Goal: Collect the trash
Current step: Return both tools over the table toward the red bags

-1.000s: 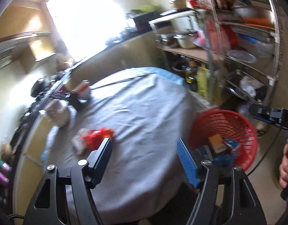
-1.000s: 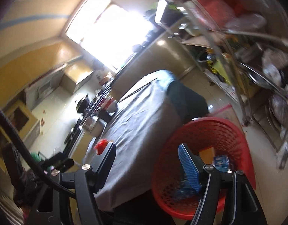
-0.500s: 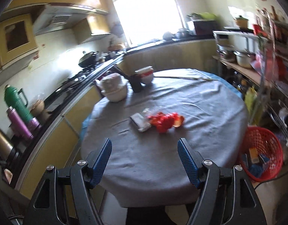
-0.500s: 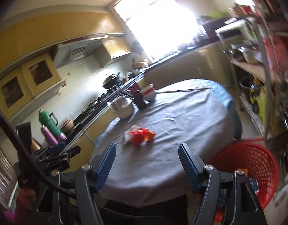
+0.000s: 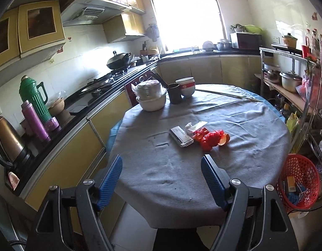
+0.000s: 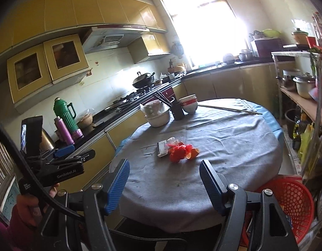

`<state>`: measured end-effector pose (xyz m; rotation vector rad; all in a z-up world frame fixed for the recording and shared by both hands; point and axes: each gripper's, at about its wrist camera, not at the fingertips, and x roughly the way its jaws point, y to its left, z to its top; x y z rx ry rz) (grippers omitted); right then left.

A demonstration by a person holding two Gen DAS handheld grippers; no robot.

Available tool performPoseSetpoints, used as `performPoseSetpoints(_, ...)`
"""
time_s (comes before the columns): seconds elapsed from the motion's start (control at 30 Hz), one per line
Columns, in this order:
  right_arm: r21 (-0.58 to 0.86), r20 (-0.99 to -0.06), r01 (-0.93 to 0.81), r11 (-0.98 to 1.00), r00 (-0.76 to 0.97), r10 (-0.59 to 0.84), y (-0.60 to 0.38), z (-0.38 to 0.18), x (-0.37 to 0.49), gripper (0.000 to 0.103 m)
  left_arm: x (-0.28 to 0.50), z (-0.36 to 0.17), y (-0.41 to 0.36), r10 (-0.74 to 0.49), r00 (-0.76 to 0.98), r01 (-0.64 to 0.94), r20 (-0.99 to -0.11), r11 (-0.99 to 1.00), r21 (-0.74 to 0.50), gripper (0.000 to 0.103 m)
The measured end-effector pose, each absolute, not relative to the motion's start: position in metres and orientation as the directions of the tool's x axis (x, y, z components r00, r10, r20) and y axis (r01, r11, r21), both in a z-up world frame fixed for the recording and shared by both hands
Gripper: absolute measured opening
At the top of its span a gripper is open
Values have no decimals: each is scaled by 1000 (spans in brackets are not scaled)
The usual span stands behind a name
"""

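Two empty grippers, left (image 5: pixel 161 178) and right (image 6: pixel 164 183), jaws spread. I see the crumpled red plastic wrapper heap (image 5: pixel 209 137) mid-desk on the grey-clothed round desk (image 5: pixel 182 167), straight ahead, slightly right; neither arm clearly nearer. Red mesh plastic basket (image 5: pixel 299 179) stands off the right edge.

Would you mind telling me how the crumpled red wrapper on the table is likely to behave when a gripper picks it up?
The red wrapper looks crumpled and thin, so it is probably floppy and light, and may crush flat between the pads. It touches the orange peel and the white box, so a pinch might drag those along.
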<state>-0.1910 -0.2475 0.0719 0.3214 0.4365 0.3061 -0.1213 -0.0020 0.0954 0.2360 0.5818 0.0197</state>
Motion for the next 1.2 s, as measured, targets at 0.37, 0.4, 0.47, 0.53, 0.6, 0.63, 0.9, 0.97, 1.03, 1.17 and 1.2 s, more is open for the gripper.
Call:
performPoseSetpoints(0.37, 332, -363, -243, 911, 859, 362, -223, 81, -188, 73, -126, 99, 19, 84, 845, 35, -529, 977, 212, 78)
performPoseSetpoints(0.4, 329, -364, -246, 912, 858, 363, -220, 82, -188, 73, -127, 99, 21, 83, 846, 34, -527, 977, 209, 78)
performPoseSetpoints(0.47, 323, -367, -249, 913, 856, 364, -217, 82, -188, 73, -127, 99, 24, 85, 847, 29, -526, 979, 204, 78)
performPoseSetpoints(0.53, 317, -372, -252, 914, 854, 364, -213, 82, -187, 73, -126, 98, 27, 83, 846, 27, -526, 980, 198, 78)
performPoseSetpoints(0.6, 312, -376, -255, 915, 852, 365, -209, 82, -186, 73, -126, 97, 30, 81, 845, 25, -528, 981, 191, 78)
performPoseSetpoints(0.63, 309, -378, -255, 916, 851, 365, -207, 82, -185, 73, -126, 97, 31, 81, 845, 24, -529, 982, 188, 78)
performPoseSetpoints(0.9, 295, -398, -261, 919, 841, 367, -196, 81, -182, 73, -126, 93, 41, 81, 843, 11, -532, 986, 168, 78)
performPoseSetpoints(0.97, 296, -402, -262, 919, 838, 368, -194, 81, -180, 73, -126, 92, 43, 82, 843, 8, -531, 986, 165, 78)
performPoseSetpoints(1.03, 295, -405, -264, 918, 836, 370, -193, 80, -179, 73, -126, 92, 46, 82, 844, 5, -530, 987, 161, 78)
performPoseSetpoints(1.17, 287, -414, -270, 919, 830, 374, -186, 80, -176, 73, -125, 91, 50, 80, 844, 1, -531, 989, 150, 78)
performPoseSetpoints(1.2, 284, -415, -271, 920, 830, 373, -184, 79, -176, 73, -125, 90, 51, 79, 844, 1, -531, 989, 148, 78)
